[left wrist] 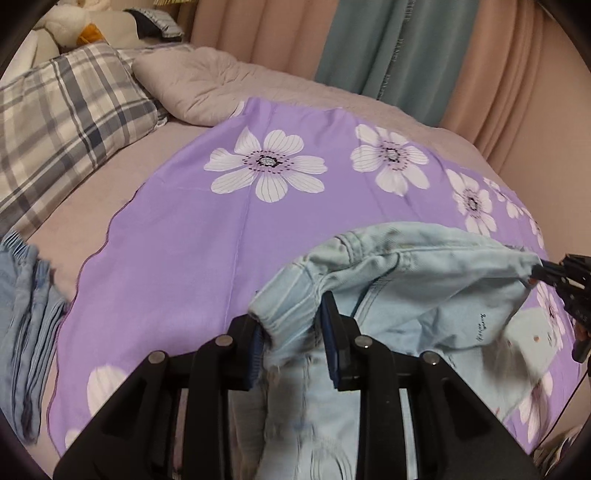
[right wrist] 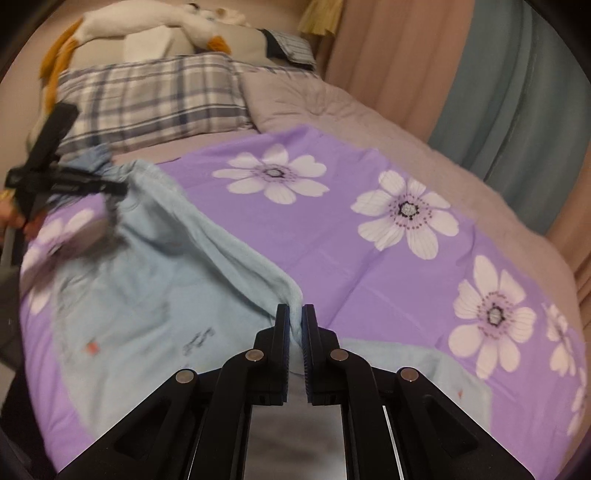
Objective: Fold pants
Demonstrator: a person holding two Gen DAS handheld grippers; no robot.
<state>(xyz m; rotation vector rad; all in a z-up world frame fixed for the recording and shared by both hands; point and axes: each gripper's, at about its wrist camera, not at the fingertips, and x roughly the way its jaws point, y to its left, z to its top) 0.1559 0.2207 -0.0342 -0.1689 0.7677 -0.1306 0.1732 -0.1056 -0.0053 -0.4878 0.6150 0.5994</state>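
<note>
Left wrist view: left gripper (left wrist: 293, 328) clamped on the elastic waistband of pale blue denim pants (left wrist: 424, 295), the bunched band pinched between the two blue-padded fingers (left wrist: 328, 332). Pants lifted off a purple sheet with white flowers (left wrist: 192, 236), stretched rightward to the right gripper (left wrist: 543, 272), whose black tips grip the far corner of the waistband. Rest of the fabric hanging down, blurred. At the left edge, a second blue garment with a gathered band (left wrist: 26, 314) lying partly off the sheet. Behind, a plaid pillow (left wrist: 62, 118), a beige pillow (left wrist: 199, 81), a white plush toy (left wrist: 74, 22) and pink and teal curtains (left wrist: 388, 44).

Right wrist view: right gripper (right wrist: 294, 321) narrowed to a slim gap, holding a fold of the pants (right wrist: 166, 280) at the waistband edge. Fabric running up and left to the left gripper (right wrist: 114, 190), seen blurred and closed on the cloth. Purple sheet (right wrist: 369, 258) underneath; plaid pillow (right wrist: 155, 99) and plush toy (right wrist: 147, 26) beyond.
</note>
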